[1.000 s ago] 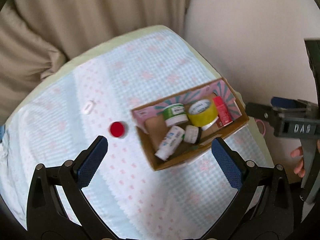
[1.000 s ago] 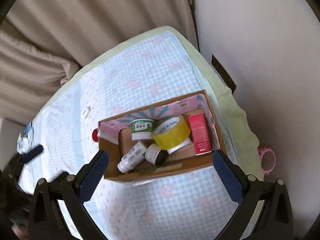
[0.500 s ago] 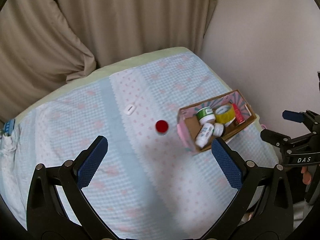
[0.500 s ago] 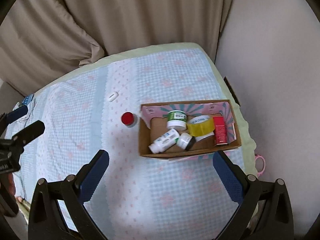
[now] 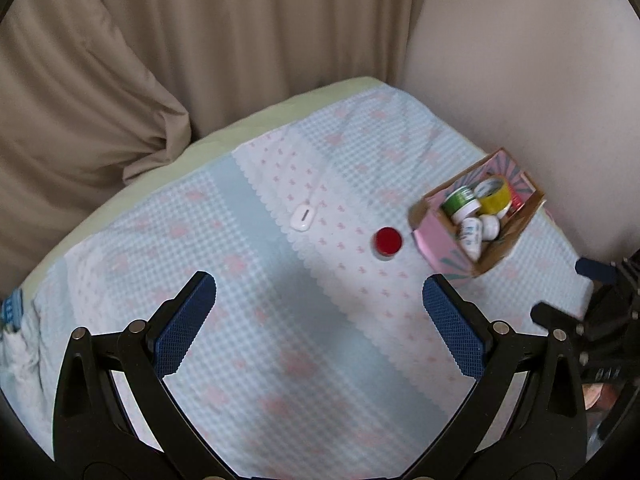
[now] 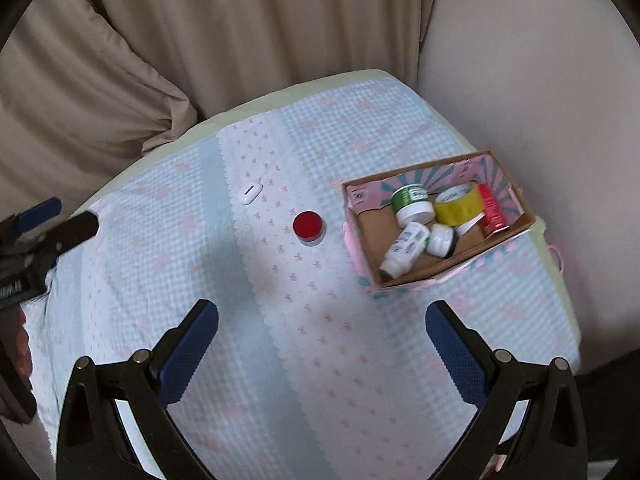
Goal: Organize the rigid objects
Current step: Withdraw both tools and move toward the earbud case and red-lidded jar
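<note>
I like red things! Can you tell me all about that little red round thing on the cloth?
The red-lidded jar is small and round, with a shiny red top and a pale lower rim. It stands upright on the checked cloth, alone, between the white oval case and the cardboard box. Nothing touches it.

No text can be read with certainty. In the right wrist view, the yellow tape roll point(image 6: 458, 203) in the cardboard box point(image 6: 416, 276), right of centre, carries dark print too blurred to make out. The white bottle point(image 6: 404, 250) and green-labelled jar point(image 6: 412, 202) beside it bear labels equally illegible.
</note>
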Tool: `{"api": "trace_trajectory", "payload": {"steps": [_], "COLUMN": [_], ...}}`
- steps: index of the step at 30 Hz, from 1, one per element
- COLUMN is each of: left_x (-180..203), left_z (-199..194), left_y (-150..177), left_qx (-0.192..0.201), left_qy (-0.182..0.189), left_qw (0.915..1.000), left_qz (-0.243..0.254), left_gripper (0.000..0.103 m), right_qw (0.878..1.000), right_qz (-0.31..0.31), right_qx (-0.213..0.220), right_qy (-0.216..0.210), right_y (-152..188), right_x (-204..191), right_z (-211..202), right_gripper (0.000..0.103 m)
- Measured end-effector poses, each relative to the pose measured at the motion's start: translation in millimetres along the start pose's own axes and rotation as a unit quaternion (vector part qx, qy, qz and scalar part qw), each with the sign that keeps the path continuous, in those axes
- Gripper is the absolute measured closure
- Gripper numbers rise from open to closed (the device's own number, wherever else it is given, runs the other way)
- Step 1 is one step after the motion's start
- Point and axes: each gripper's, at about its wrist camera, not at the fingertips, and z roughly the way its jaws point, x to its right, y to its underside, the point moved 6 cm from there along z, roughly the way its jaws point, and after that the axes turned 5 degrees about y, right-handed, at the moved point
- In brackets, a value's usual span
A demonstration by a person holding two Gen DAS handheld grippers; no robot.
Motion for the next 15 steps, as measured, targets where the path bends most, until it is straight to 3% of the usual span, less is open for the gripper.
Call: {"api": "trace_trajectory", "payload": {"steps": [7,10,15], "left_x": [-32,-43,-52], "left_z": [95,144,234], "left_y": [-6,-11,-20], "left_qx": [0.012,0.002,-0.023], "left_qy": [0.021,0.042,0.066], "left_qw": [0.9991,0.9986,0.9961], "left_qz": [0.035,0.031,0.054], "left_gripper": [0.0,0.001,0.006], "right_qw": [0.999,0.999,0.997], "right_qz": [0.028,0.037,0.054], "right_qx": [0.023,0.032,0.045], "right_qy": [0.007,0.012,0.026], "right_y": [9,9,10], "right_x": [-33,-41,-47], "right_z": [69,112,177], "right_gripper": [0.0,0.005,0.005]}}
